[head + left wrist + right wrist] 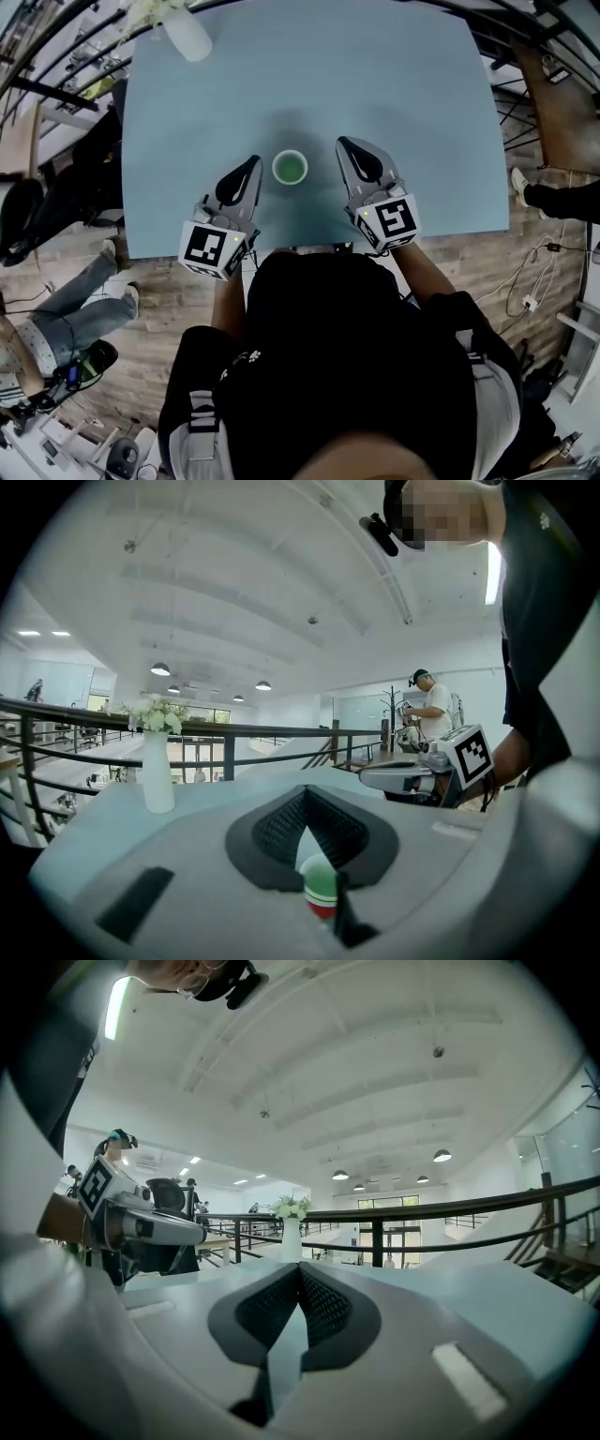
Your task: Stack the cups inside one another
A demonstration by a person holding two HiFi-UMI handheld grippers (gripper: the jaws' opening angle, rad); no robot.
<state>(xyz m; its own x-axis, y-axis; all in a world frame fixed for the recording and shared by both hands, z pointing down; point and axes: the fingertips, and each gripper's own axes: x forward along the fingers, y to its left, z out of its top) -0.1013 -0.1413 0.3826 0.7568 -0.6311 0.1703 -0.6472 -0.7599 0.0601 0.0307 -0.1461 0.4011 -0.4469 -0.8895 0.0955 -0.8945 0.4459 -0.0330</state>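
Blue table [394, 94], cup [290, 168] near front edge, vase [187, 37] at far corner

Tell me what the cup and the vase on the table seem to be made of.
The cup: probably plastic, smooth and thin-rimmed; its green inside and its green, white and red bands look evenly coloured. The vase: likely ceramic or plastic, smooth opaque white with a soft sheen; the look leaves it open.

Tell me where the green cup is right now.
In the head view, the green cup stands on the blue table near its front edge, between the left gripper and the right gripper, touching neither.
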